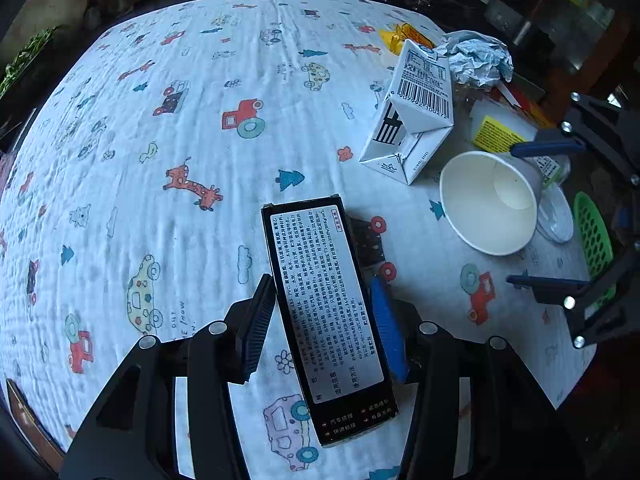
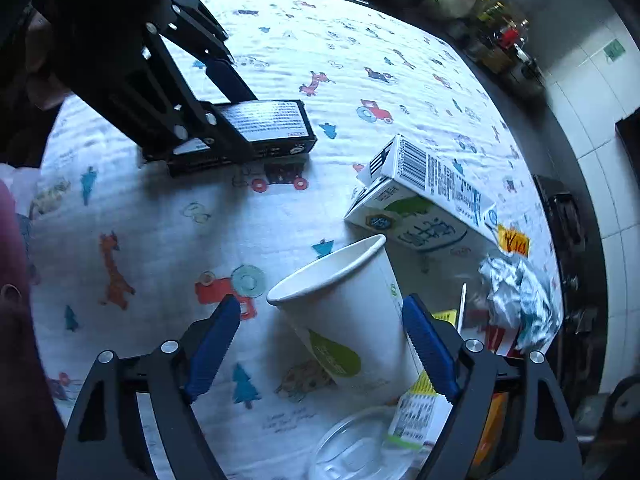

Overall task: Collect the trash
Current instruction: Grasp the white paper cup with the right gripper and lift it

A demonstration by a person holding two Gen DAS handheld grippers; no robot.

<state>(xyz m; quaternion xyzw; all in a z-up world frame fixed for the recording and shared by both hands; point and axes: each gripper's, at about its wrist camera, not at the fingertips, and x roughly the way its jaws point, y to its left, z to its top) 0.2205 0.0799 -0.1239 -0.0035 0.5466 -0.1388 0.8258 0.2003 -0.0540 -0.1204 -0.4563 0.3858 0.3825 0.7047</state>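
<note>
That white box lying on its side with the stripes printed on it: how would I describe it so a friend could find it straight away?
Start at the table with the cartoon cars and giraffes cloth, and go to the heap of rubbish at one edge. Beside the white paper cup lies a toppled drink carton, next to some crumpled paper. It alone is a white box with a black barcode and a folded gable end.
</note>
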